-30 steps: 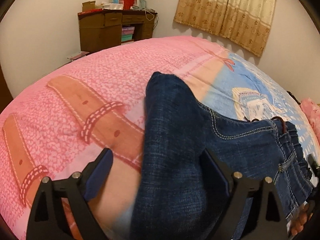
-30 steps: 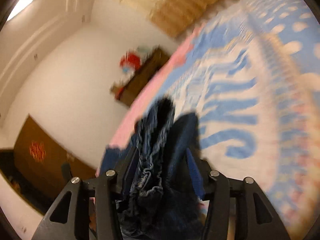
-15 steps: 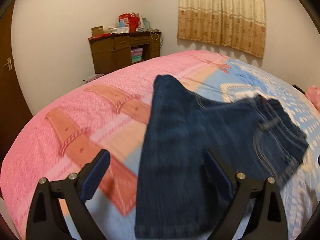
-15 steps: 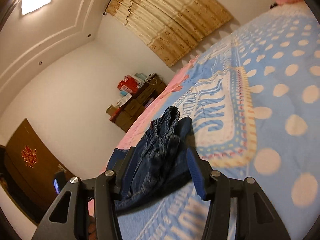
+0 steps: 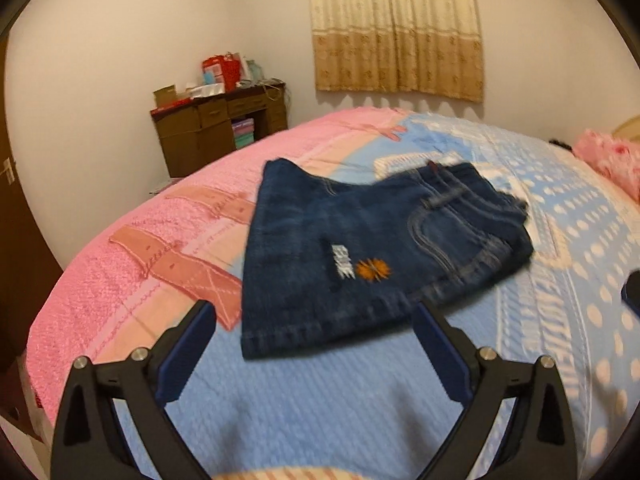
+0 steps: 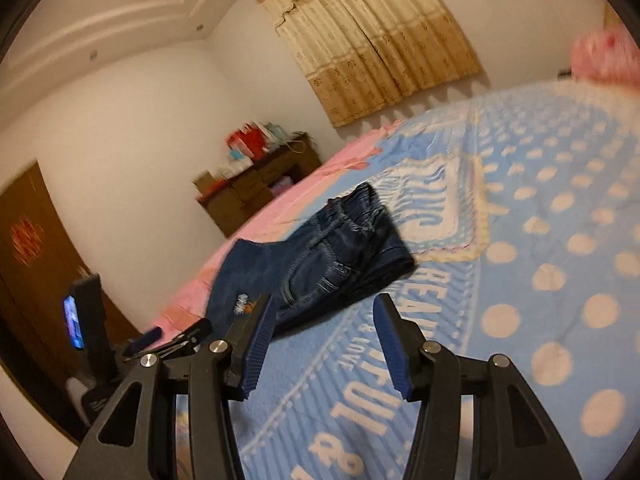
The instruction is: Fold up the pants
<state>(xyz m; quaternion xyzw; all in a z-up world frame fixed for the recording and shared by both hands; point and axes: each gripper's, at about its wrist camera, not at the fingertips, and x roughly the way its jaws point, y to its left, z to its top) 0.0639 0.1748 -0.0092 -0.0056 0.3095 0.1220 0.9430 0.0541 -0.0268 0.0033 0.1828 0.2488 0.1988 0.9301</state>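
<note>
Both hand-held grippers, left (image 5: 314, 350) opening and right (image 6: 322, 342), stand apart, empty; the pants (image 5: 360, 248) on the bed (image 5: 360, 412) look soft, floppy denim, best pinched at the thick waistband.

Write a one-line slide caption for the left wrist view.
Folded dark jeans lie on the pink-and-blue bedspread beyond the left tool, its jaws opening with nothing between them.

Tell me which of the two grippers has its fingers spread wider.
The left gripper: its fingers are spread wide and opening further, nothing between them. The right gripper has a clearly narrower gap, also empty. The folded jeans lie on the bed beyond both.
</note>
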